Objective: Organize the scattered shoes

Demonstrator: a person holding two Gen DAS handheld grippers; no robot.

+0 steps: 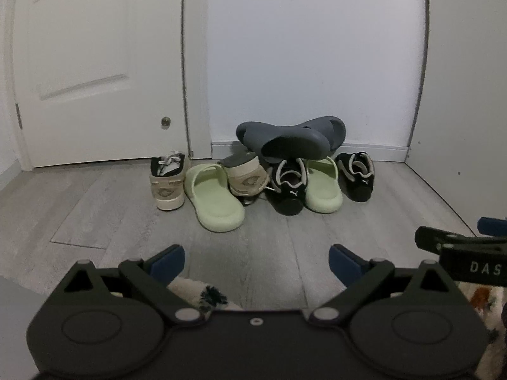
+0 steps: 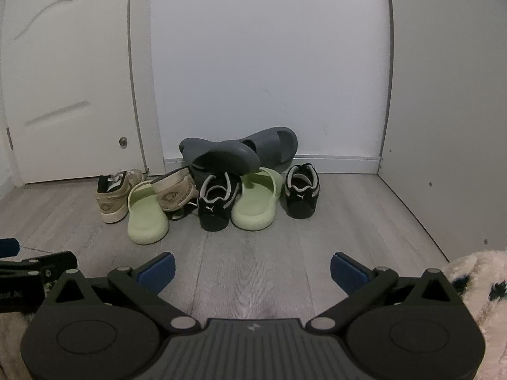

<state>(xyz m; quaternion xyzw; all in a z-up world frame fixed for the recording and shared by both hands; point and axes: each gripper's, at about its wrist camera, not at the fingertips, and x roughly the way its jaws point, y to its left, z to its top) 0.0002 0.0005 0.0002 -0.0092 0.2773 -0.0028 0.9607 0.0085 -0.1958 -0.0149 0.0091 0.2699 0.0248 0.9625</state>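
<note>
At left-wrist frame centre: jumbled shoe pile [image 1: 263, 174], slate slides on top; left gripper [image 1: 256, 261] wide open, empty; "DAS" lettering lower right. Right-wrist view: same pile [image 2: 209, 186] centre, right gripper [image 2: 253, 269] agape, empty; fluffy fabric [image 2: 475, 272] right.

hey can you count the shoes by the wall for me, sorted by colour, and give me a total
Dark grey slides: 2
Light green slides: 2
Black sneakers: 2
Beige sneakers: 2
Total: 8 shoes
</note>
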